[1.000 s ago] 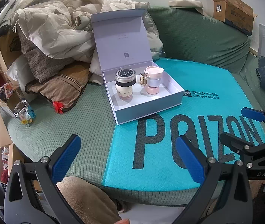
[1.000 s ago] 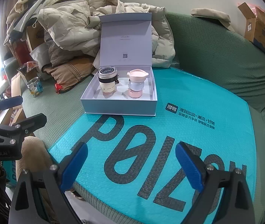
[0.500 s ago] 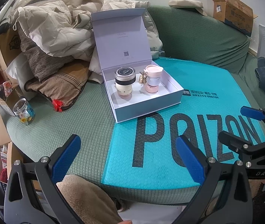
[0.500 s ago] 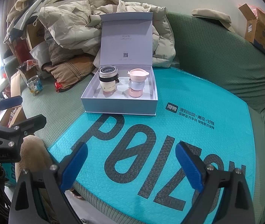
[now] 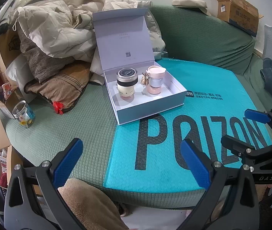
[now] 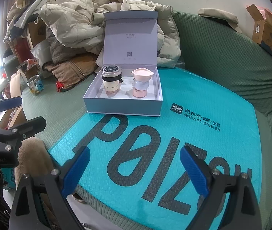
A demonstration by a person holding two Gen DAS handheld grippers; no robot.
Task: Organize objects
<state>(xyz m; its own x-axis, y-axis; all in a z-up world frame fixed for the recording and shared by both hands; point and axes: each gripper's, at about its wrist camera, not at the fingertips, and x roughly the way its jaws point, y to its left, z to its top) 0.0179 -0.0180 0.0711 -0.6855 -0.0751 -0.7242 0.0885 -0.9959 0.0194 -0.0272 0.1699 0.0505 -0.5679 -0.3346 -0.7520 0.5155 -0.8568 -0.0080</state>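
Both grippers (image 5: 130,153) (image 6: 135,161) wide apart – 2 jars in gift box (image 6: 123,107).

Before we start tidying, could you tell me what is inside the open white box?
The white box holds two upright stacks: a black-lidded jar stack and a pink-and-lilac stack. A small gold piece stands between them; the box floor beneath is hidden.

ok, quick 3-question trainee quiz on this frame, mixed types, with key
1. True or false: the left gripper grips the dark-lidded jar.
2. The white box lid is: A shut, B open and upright, C lying off to one side.
3. What lies under the box's right part?

Key: 1 false, both it and the right gripper are open and empty. 2 B. 3 the teal mailer bag.
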